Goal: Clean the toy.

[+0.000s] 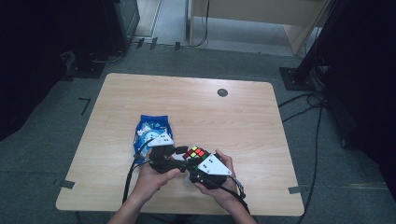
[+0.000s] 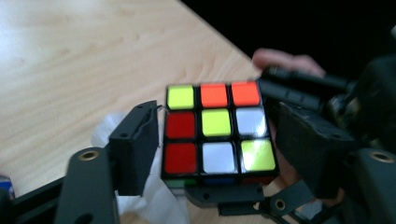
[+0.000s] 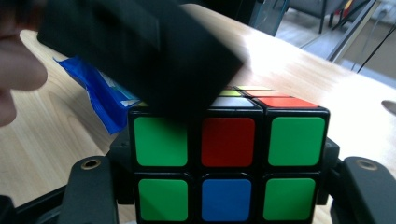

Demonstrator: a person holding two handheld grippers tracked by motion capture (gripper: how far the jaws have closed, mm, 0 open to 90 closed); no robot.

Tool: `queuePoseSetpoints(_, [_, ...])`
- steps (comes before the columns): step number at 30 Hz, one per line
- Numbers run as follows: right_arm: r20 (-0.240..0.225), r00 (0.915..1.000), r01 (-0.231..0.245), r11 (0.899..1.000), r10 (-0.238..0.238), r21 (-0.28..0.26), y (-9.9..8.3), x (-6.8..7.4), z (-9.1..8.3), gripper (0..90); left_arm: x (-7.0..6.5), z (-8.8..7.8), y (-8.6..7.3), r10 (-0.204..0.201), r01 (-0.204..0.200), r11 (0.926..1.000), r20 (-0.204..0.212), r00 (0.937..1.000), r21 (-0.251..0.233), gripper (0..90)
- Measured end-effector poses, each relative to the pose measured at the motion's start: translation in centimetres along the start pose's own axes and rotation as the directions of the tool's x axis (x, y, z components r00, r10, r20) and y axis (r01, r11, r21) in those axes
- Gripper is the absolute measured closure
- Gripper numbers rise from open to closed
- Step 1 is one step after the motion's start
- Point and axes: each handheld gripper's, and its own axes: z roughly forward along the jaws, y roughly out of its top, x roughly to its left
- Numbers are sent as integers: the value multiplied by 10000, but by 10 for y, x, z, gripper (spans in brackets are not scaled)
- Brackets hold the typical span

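The right tongs [image 1: 198, 161] are clamped on the puzzle cube [image 1: 194, 152], one jaw against each side of its lower layers, as the right gripper view shows with the cube [image 3: 229, 158] wedged between them. The left tongs [image 1: 173, 150] stand open around the cube's top: in the left gripper view their jaws flank the cube [image 2: 217, 130], the left-hand one with a slim gap, the other well clear, so they hold nothing.

The work looks like turning a layer. To do it well, the right tongs should keep their squeeze steady, while the left tongs centre on the upper layer alone, close squarely on opposite faces, and twist about the cube's own axis so nothing jams or slips out.

Just beyond the left tongs lies a blue packet [image 1: 152, 129] on the table [image 1: 224, 121]; white tissue [image 2: 156, 205] shows beneath their jaws.

Count: one cube, one blue packet, two tongs, two hands, one table.
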Motion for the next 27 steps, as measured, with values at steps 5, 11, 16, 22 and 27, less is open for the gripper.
queuePoseSetpoints(5, [99,9980,627,9975,-624,-321,1,6,-1,346,-1,10,-1,-275,279,9993,-162,9995,255,320])
queuePoseSetpoints(11, [179,9946,1032,9940,-1026,-363,-1,9,1,340,4,9,-2,-596,597,9977,-22,9982,316,340])
queuePoseSetpoints(16, [402,9937,1049,9945,-1051,75,-2,6,3,267,11,-4,-2,-971,933,9929,-498,9940,-744,341])
queuePoseSetpoints(22, [498,9983,278,9992,-293,301,-7,-7,2,396,16,-25,-4,-387,267,9804,-575,9976,-1952,341])
queuePoseSetpoints(27, [-294,9973,-665,9971,676,357,-9,-13,1,432,16,-25,-9,-328,134,9717,-785,9964,-2360,340])
